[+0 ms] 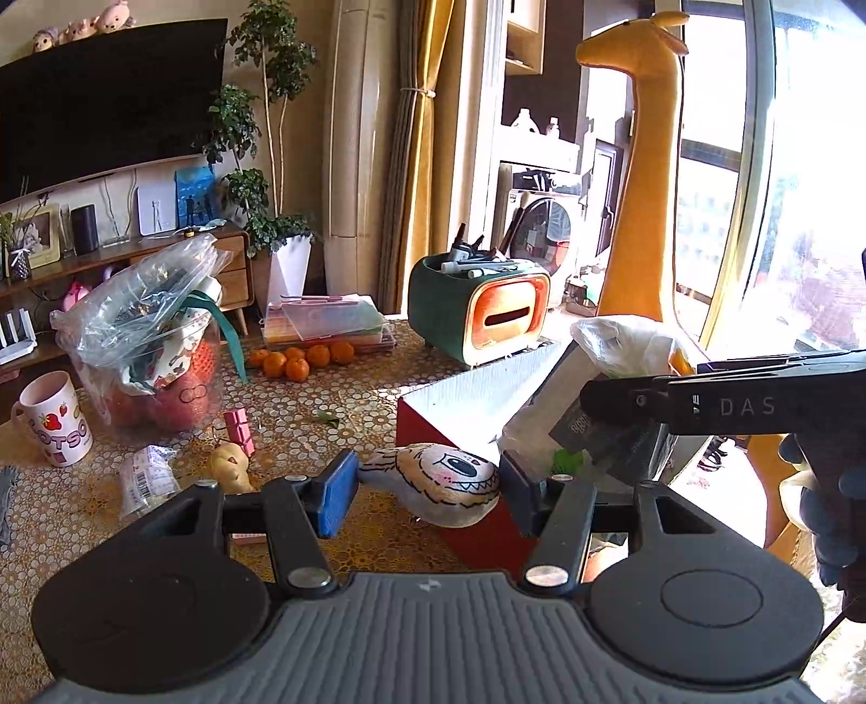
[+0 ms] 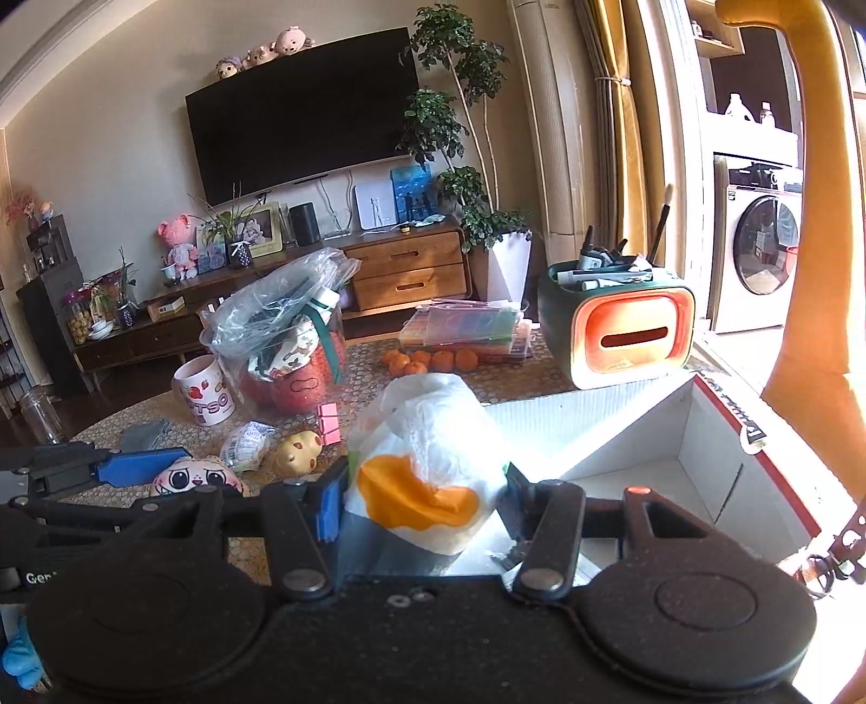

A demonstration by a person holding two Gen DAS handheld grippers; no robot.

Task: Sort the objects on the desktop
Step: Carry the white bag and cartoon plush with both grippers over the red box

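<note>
**Both grippers loaded at the box**

The plush toy is clamped in the left gripper at the red box's corner. The right gripper pinches a white-and-orange bag above the box's open white interior. Mandarins and a mug sit behind on the table.

A home living room is showing here: a wall-mounted television is hanging above a wooden media console, plush toys are sitting on top, and a washing machine is standing far right.
</note>
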